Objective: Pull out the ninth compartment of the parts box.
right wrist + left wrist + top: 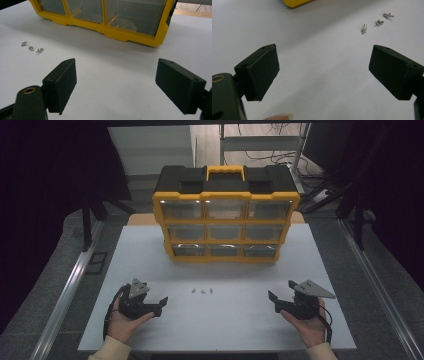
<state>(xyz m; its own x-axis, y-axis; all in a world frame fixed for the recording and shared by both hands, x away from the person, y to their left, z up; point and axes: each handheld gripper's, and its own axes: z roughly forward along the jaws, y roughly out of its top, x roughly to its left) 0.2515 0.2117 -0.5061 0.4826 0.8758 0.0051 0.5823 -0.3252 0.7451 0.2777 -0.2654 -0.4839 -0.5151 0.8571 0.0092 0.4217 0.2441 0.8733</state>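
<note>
**Both claws wide, screws between them**

Three small screws (201, 291) lie loose in a short row on the white surface (225, 320), in front of the yellow drawer box (226, 215) and well apart from it. The left claw (159, 304) and the right claw (274, 301) sit low over the surface at either side of the screws, each held in a hand, jaws spread wide with nothing between them.

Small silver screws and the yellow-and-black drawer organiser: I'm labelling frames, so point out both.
small silver screws (202, 291), high view, on the middle screw.
yellow-and-black drawer organiser (226, 221), high view, on its yellow front frame.
</note>
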